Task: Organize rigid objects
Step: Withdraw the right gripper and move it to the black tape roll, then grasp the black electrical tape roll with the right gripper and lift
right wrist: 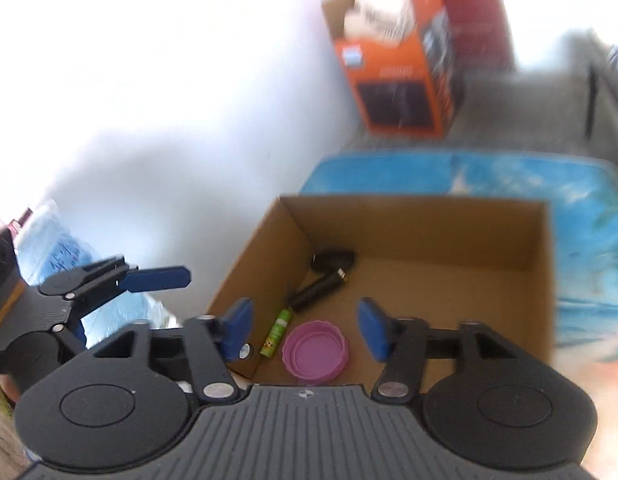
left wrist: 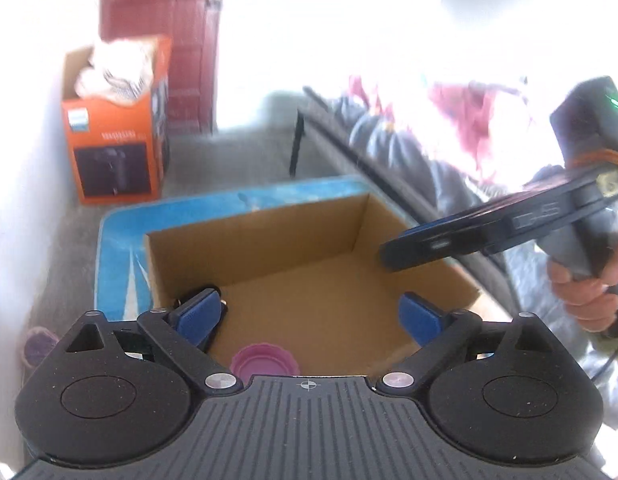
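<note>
Pink lid [right wrist: 315, 351] lies rim-up on the floor of the cardboard box [right wrist: 545, 272], near the front wall, w/ a small green tube [right wrist: 276, 333] just beside it on the left and a black cylinder [right wrist: 317, 290] plus a dark lump [right wrist: 333, 258] further back in the corner. Lid looks like hard plastic: probably light, stiff, a bit slick, unlikely to break; judged best taken across its raised rim, pads on opp. sides, since the flat face gives nothing to pinch. Scalloped edge, round, shallow, matte pink-purple. Box sits on a blue mat [right wrist: 389, 172]; an orange carton [right wrist: 393, 80] stands well apart by the wall.

Right gripper [right wrist: 305, 332] hangs over the box, blue pads spread wide, nothing between them (lid is below, not touched). Left gripper [left wrist: 311, 314] likewise wide open and empty above the box's near edge; in its view the lid [left wrist: 265, 362] peeks out at the bottom. A hand [left wrist: 589, 300] grips the right tool's handle. Both views blurred.
</note>
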`<control>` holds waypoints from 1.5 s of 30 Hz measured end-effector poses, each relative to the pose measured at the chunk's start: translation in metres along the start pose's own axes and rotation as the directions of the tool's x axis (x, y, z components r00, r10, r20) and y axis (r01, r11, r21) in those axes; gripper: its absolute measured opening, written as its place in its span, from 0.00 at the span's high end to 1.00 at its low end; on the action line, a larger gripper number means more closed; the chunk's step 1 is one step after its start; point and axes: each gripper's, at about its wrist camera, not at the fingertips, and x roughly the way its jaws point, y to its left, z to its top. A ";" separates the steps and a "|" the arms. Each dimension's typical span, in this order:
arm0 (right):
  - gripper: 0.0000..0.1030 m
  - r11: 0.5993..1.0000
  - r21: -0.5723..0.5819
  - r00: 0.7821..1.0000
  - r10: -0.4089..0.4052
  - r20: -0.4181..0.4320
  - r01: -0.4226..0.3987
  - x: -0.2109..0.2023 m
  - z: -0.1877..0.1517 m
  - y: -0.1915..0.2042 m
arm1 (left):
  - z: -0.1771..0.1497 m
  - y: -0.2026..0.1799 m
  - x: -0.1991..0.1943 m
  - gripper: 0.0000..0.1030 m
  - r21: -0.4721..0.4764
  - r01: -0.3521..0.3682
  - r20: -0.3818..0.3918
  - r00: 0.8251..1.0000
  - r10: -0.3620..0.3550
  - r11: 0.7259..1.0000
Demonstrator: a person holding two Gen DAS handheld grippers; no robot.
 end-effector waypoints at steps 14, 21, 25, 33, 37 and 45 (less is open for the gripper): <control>0.00 0.842 -0.232 0.874 -0.467 0.136 0.487 -0.030 -0.126 0.058 | -0.101 -0.033 -0.022 0.00 -0.129 0.138 -0.004 0.990 -0.140 0.982; 0.00 0.870 -0.222 0.896 -0.440 0.054 0.441 -0.014 -0.160 0.052 | -0.126 -0.041 -0.010 0.00 -0.157 0.192 0.002 0.981 -0.194 0.969; 0.00 0.951 -0.042 0.950 -0.305 0.065 0.308 -0.015 -0.180 0.040 | -0.139 -0.052 0.001 0.00 -0.097 0.136 -0.039 0.989 -0.140 0.986; 0.01 0.974 0.091 0.976 -0.213 0.051 0.208 0.024 -0.206 0.033 | -0.159 -0.066 0.030 0.00 0.033 -0.008 -0.143 0.990 0.013 0.999; 0.25 0.980 0.090 0.984 -0.179 -0.016 0.180 0.048 -0.211 0.032 | -0.166 -0.072 0.032 0.06 0.082 -0.023 -0.143 0.989 0.034 0.996; 0.60 0.986 0.042 0.985 -0.159 -0.065 0.162 0.069 -0.213 0.037 | -0.171 -0.074 0.038 0.30 0.112 -0.051 -0.170 0.983 0.070 0.992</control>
